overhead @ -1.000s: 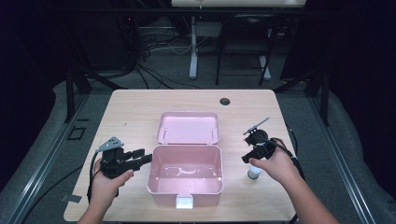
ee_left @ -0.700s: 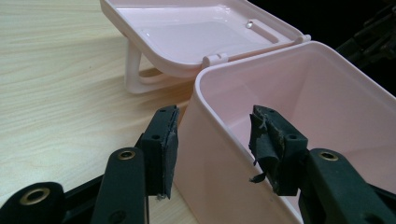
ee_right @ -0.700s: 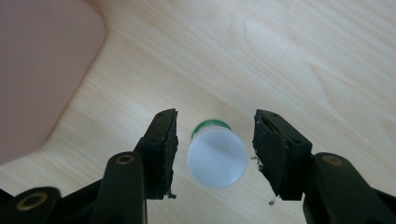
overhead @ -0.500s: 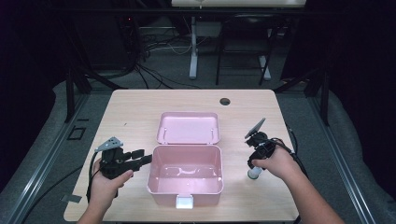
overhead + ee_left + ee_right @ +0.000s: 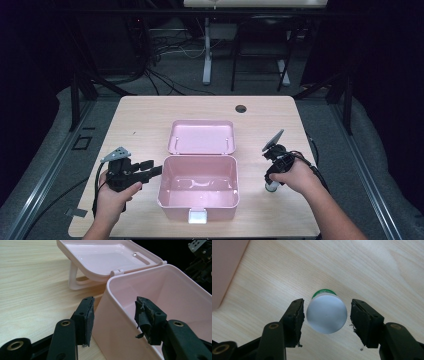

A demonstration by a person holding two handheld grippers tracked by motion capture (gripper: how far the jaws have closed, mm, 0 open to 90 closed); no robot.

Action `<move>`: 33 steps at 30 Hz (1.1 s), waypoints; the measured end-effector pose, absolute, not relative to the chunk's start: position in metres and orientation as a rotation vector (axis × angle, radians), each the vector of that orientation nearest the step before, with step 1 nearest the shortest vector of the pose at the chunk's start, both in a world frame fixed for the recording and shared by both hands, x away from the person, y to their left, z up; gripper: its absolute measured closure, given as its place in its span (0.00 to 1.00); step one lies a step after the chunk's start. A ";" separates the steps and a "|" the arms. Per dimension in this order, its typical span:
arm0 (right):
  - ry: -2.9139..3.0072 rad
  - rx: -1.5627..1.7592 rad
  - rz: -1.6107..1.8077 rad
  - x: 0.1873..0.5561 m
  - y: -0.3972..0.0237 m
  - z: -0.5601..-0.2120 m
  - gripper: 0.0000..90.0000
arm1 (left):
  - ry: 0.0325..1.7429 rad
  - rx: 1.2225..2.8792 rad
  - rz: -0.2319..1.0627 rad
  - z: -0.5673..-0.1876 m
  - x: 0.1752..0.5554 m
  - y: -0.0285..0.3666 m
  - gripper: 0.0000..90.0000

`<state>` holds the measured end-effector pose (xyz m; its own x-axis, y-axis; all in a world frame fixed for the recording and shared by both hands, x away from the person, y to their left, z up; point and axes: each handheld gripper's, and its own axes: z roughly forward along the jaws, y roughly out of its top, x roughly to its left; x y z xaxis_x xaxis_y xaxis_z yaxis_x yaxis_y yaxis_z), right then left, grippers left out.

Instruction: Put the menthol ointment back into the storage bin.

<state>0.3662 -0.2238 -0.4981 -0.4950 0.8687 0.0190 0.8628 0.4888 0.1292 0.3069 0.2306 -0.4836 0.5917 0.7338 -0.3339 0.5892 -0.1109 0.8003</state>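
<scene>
The right gripper (image 5: 325,315) has its jaws spread, straddling a small upright bottle (image 5: 326,313) with a smooth silvery cap and green rim, pads not yet touching. Judged step: grasping; next, close squarely. The left gripper (image 5: 113,320), jaws apart, brackets the wall of the glossy pink box (image 5: 198,187), at nine o'clock of the bottle on the woodgrain tabletop (image 5: 145,115).
</scene>
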 end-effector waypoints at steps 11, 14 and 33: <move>2.681 1.561 0.176 0.364 -0.225 -0.512 0.53 | 1.085 1.799 0.175 -0.484 0.307 0.230 0.55; 2.678 1.563 0.187 0.364 -0.226 -0.512 0.53 | 1.085 1.794 0.175 -0.485 0.307 0.230 0.55; 2.665 1.552 0.198 0.365 -0.225 -0.503 0.56 | 1.086 1.798 0.172 -0.486 0.307 0.230 0.55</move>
<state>0.3645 -0.2249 -0.5031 -0.4946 0.8689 0.0203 0.8624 0.4877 0.1358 0.3074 0.2300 -0.4858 0.5884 0.7348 -0.3375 0.5945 -0.1101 0.7965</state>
